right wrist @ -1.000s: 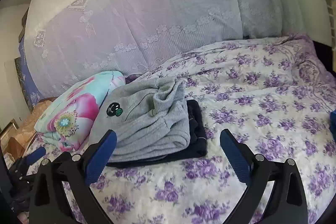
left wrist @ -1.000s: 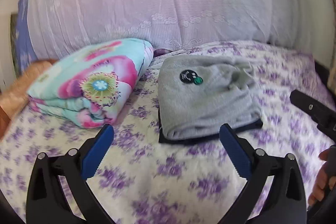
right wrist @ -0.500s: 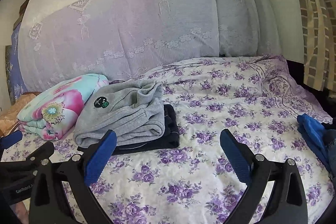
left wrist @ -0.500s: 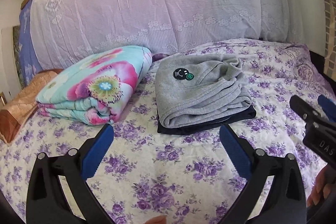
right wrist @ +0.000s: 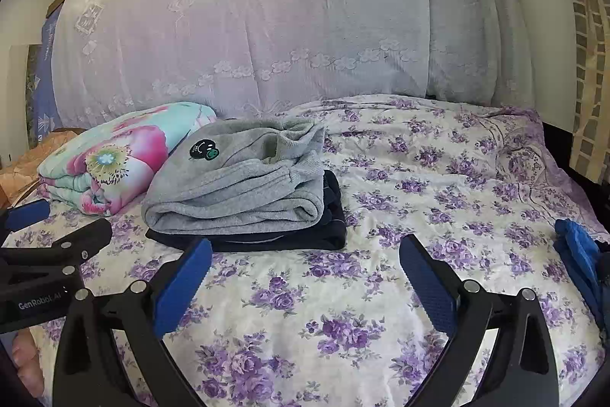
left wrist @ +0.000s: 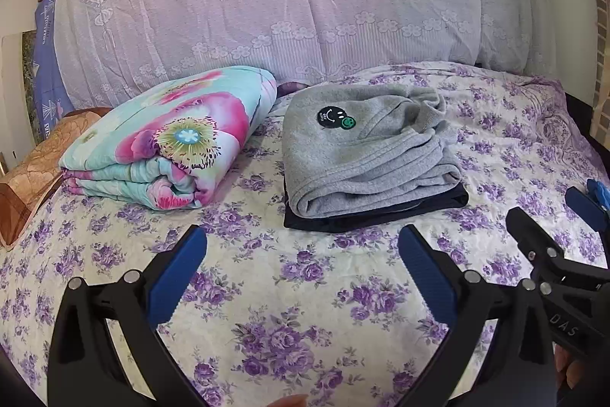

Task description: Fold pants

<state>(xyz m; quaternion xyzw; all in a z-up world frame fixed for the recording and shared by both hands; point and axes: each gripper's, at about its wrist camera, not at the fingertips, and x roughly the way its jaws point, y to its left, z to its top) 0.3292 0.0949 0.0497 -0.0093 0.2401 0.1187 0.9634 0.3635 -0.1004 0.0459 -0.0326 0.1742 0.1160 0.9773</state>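
Observation:
Grey folded pants with a smiley patch (left wrist: 362, 155) (right wrist: 244, 185) lie on top of a dark folded garment (left wrist: 381, 214) (right wrist: 305, 235) on the bed with the purple flowered sheet (left wrist: 305, 292) (right wrist: 381, 273). My left gripper (left wrist: 301, 250) is open and empty, held back from the stack, over the sheet. My right gripper (right wrist: 305, 262) is open and empty, also short of the stack. Each gripper shows at the edge of the other's view. A blue garment (right wrist: 579, 254) lies at the right edge of the bed.
A folded floral quilt (left wrist: 167, 140) (right wrist: 110, 159) lies left of the stack. A large bundle under white lace cloth (left wrist: 286, 6) fills the back. A brown cushion (left wrist: 30, 178) sits at far left. A curtain (right wrist: 587, 44) hangs at right.
Both grippers have pulled back and up from the stack, so more of the bed shows. The stack has not moved. The blue garment came into the right wrist view.

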